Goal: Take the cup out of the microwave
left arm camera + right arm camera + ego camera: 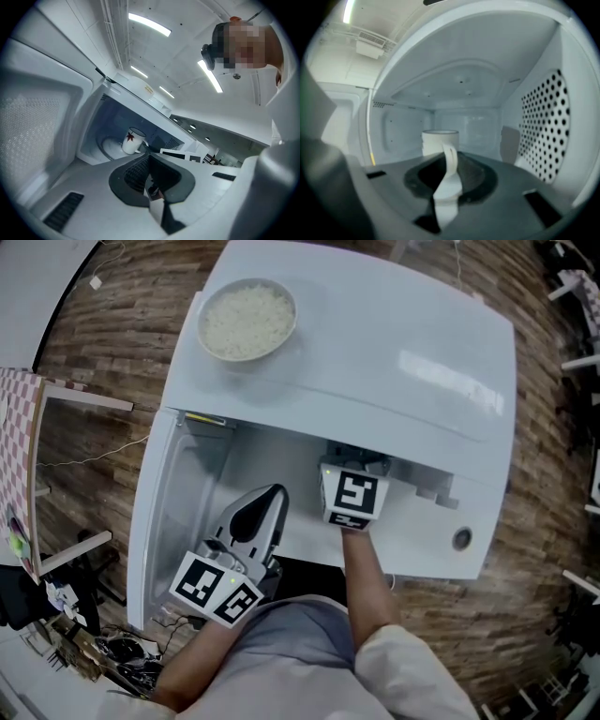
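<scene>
The white microwave (375, 362) stands with its door (159, 521) swung open to the left. Inside it, a white cup (439, 139) sits on the turntable; the left gripper view shows a red leaf on the cup (132, 140). My right gripper (451, 174) reaches into the cavity and is shut on the cup's handle (450, 159), which stands between its dark pads. In the head view only its marker cube (352, 495) shows; its fingertips are hidden under the microwave's top. My left gripper (265, 507) hovers outside by the open door, shut and holding nothing.
A bowl of rice (247, 318) rests on the microwave's top, back left. The perforated right wall (546, 126) of the cavity is close to my right gripper. A checked chair (19, 456) stands on the wooden floor at the left.
</scene>
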Demonstrator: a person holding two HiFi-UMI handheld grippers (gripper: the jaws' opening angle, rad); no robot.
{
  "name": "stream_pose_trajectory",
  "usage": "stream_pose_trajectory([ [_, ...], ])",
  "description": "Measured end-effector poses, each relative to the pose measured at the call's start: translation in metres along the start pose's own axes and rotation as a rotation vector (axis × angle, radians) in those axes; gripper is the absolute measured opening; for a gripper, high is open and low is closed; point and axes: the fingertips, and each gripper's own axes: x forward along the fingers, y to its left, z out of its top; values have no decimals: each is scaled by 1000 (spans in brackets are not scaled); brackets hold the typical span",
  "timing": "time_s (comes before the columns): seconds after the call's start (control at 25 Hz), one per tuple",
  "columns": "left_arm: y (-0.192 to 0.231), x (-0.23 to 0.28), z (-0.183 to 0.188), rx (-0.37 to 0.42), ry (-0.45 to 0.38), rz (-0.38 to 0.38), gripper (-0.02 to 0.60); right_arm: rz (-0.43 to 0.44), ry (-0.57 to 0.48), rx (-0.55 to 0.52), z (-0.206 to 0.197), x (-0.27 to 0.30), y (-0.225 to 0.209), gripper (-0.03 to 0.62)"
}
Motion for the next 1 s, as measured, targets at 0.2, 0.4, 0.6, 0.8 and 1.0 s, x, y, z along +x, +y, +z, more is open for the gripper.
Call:
stream_pose_trajectory([
  [0.2,-3,-2,-3,-7,-2,-8,9,15,-4,-9,-2,-10,5,81],
  [0.4,-6,-8,-5,-5,-6,-7,9,25,-7,-7,-2,-19,10,80],
  [0.6,-5,-16,-5,-7,-16,6,9,29,-1,-13,-5,-30,16,80],
  [0.8,-5,-23,-9,-6,-14,8,9,17,-7,-14,-6,-38,18,80],
  [1.0,-6,-29,-9,-2,-15,8,9,6,-24,-9,-2,-44,17,78],
])
